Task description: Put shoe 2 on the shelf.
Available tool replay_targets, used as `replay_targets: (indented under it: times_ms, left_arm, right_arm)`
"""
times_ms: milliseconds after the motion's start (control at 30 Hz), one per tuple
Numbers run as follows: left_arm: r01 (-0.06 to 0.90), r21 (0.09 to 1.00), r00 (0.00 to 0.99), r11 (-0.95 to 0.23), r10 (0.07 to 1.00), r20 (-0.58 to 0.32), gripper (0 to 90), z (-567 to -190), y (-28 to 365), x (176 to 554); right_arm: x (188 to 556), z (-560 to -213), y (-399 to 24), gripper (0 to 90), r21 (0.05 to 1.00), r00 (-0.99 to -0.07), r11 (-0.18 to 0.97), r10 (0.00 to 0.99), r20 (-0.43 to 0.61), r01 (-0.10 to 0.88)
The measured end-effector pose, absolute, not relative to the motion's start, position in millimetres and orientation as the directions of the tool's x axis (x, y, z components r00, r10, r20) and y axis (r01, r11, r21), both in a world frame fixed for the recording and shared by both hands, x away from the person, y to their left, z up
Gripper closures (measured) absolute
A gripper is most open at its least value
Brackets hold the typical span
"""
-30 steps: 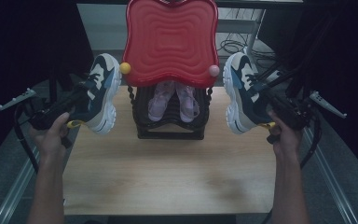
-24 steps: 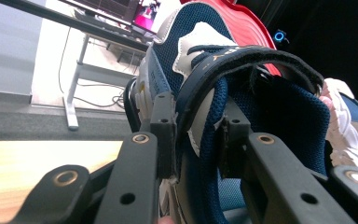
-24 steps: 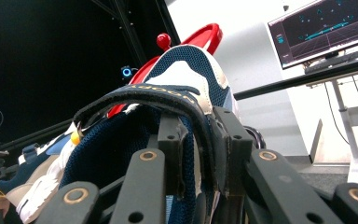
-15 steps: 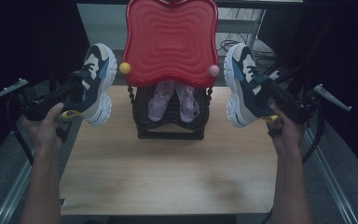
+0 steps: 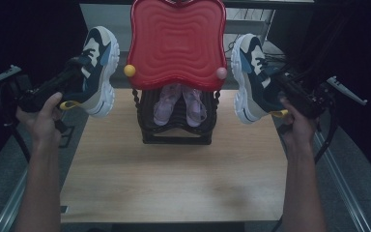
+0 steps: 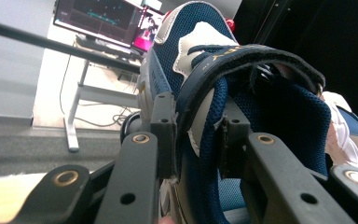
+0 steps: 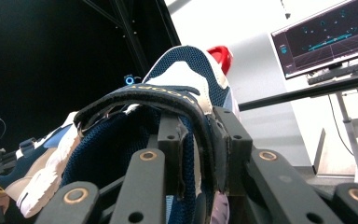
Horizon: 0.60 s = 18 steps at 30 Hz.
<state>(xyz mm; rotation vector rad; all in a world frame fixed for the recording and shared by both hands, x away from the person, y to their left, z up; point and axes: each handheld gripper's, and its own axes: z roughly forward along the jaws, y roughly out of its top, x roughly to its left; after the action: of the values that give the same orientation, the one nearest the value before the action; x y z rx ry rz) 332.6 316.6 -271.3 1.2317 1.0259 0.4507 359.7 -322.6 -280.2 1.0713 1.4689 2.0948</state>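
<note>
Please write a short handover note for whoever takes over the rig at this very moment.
Left gripper: jaws shut on the left sneaker, clamped on the collar and strap, held off the table left of the rack.
Right gripper: jaws shut on the right sneaker the same way, held up right of the rack.
Black rack: mid-table, pink sandals on its lower shelf, red tray on top.
Done: both sneakers gripped and lifted.
Left: probably placing them; keep both grips firm.

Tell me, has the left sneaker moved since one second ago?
Yes. The left sneaker, clamped in the left gripper, has risen against the fixed red tray, and now sits higher beside it.
</note>
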Motion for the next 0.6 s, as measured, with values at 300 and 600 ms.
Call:
replay_targets:
  times_ms: [300, 600]
  left_arm:
    - [0.217, 0.922, 0.530, 0.319, 0.755, -0.386, 72.8, -248, 300, 345]
    - [0.221, 0.924, 0.557, 0.312, 0.737, -0.383, 72.8, -226, 283, 358]
  right_arm:
    - [370, -253, -309, 74.0, 0.912, -0.666, -0.392, 0.650, 0.367, 0.119]
    - [380, -225, -292, 74.0, 0.907, -0.688, -0.403, 0.625, 0.368, 0.120]
